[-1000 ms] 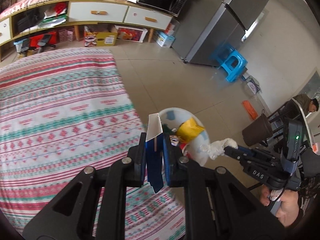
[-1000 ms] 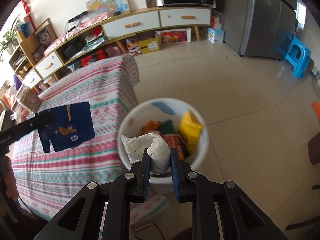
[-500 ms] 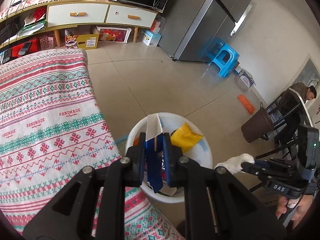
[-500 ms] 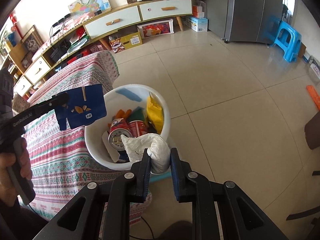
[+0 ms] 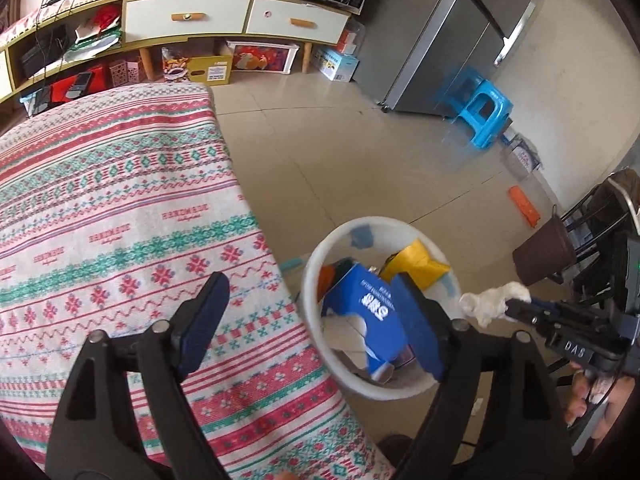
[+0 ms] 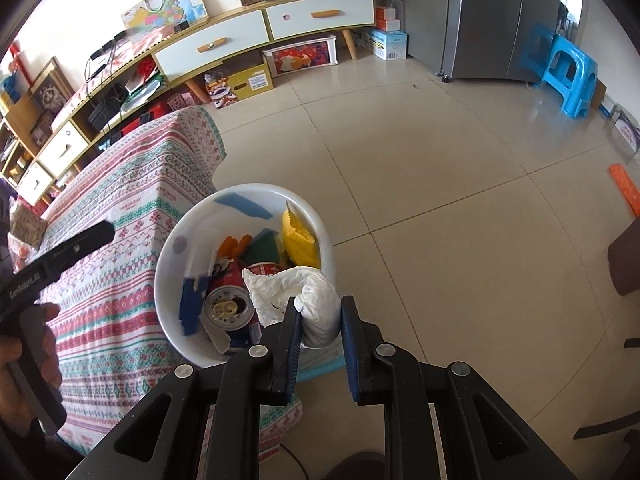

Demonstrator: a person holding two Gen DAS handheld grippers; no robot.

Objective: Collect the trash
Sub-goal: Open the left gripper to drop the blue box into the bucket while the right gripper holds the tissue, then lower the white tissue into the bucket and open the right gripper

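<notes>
Over the white bin [image 5: 384, 390] beside the cloth-covered surface [image 5: 120, 208], the left tool [image 5: 316, 320] has just sprung wide, blue carton [image 5: 368, 316] dropping in, while the right tool [image 6: 320, 330] pinches a white tissue wad [image 6: 316, 300].

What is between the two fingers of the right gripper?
A crumpled white tissue wad, pinched by the right gripper above the white bin; the right wrist view shows it.

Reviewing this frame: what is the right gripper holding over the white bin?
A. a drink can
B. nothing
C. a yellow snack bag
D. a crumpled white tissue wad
D: the right gripper has its fingers pressed on a crumpled white tissue wad above the white bin; the yellow bag and can lie inside.
</notes>
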